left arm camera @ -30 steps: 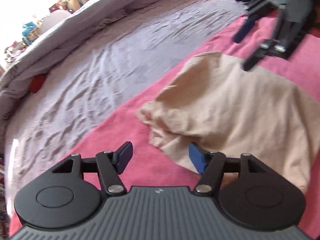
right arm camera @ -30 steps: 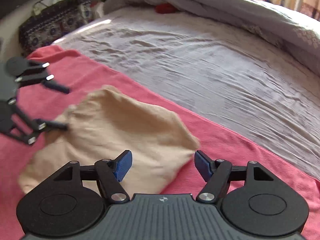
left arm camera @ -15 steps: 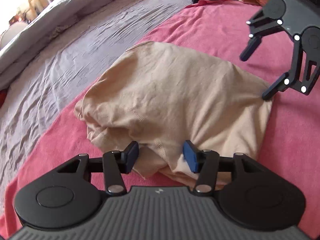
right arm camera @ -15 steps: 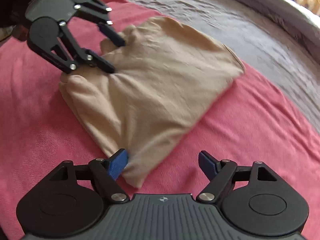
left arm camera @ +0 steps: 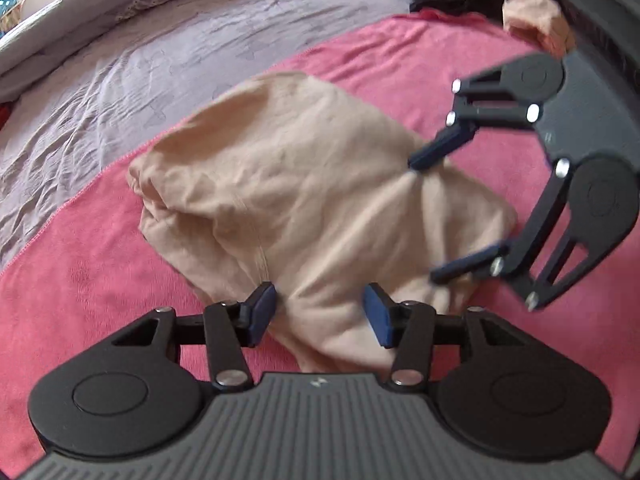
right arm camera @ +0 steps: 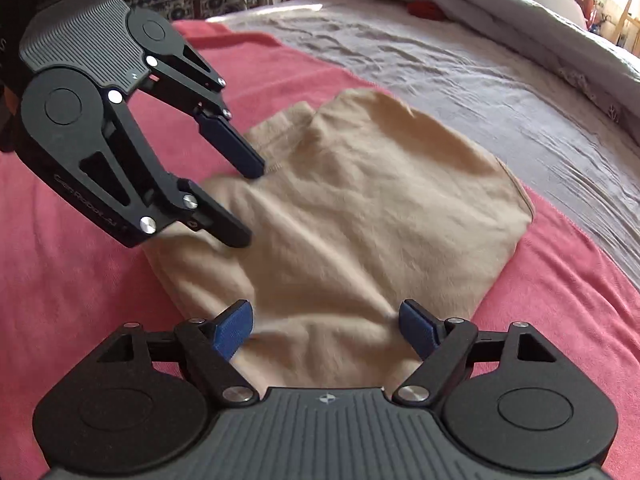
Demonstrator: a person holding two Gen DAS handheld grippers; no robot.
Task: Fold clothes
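Over the preceding second we recorded both units descending from above the bed onto the beige garment, which lay bunched on the pink towel. The left hand-held gripper and right hand-held gripper each stood with fingers apart, straddling cloth at the garment's near edges. We judged this a closing-in for a grasp. Raised lettering on the left unit's arm was not legible.

Pink towel spread over a wrinkled grey bed sheet; grey duvet bunched along the far edge; red object beside it.
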